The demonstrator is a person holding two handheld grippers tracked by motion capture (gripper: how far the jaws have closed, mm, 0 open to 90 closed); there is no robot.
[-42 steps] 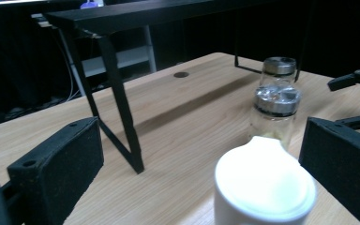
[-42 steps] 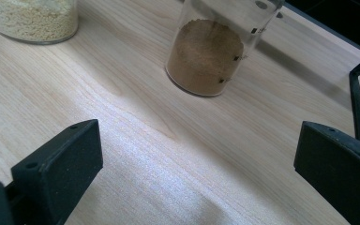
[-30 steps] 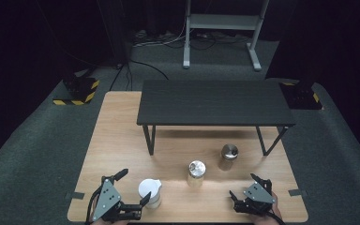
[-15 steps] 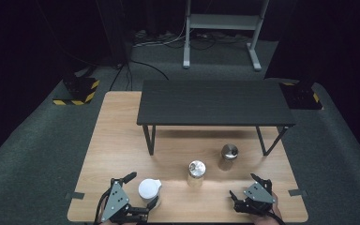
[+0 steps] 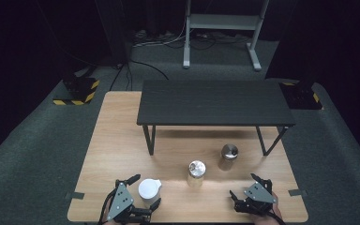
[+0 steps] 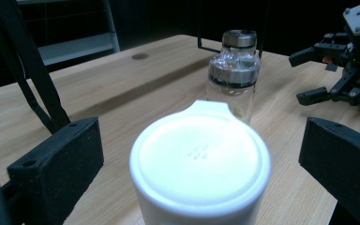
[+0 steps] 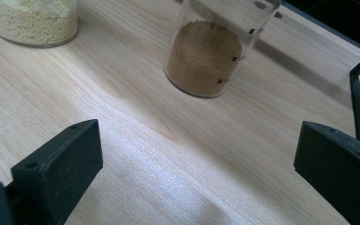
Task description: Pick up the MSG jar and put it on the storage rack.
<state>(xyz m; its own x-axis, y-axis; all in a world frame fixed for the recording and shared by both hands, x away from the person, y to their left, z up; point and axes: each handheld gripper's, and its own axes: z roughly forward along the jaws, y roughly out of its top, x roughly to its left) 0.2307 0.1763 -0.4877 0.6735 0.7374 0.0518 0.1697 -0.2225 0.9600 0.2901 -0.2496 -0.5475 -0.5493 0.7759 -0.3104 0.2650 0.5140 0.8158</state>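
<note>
A white lidded container (image 5: 149, 189) (image 6: 199, 159) stands near the table's front edge, between the jaws of my left gripper (image 5: 146, 191) (image 6: 201, 140). The jaws are open, with a gap on each side of it. Two glass jars with metal lids stand further in: the nearer one (image 5: 196, 172) (image 7: 33, 21) holds pale grains, the farther one (image 5: 228, 157) (image 7: 204, 56) brown powder. My right gripper (image 5: 243, 185) (image 7: 197, 145) rests open at the front right, with bare wood between its jaws and the brown-powder jar ahead of it.
A low black table (image 5: 213, 103) stands on the far half of the wooden tabletop (image 5: 117, 145), and one of its thin legs (image 7: 358, 103) is close to the right gripper. In the left gripper view both jars (image 6: 232, 84) line up behind the container, beside the right gripper (image 6: 342, 61).
My left gripper has moved right, up to the white container, so its jaws now stand on either side of it. The right gripper and the jars have stayed still.
</note>
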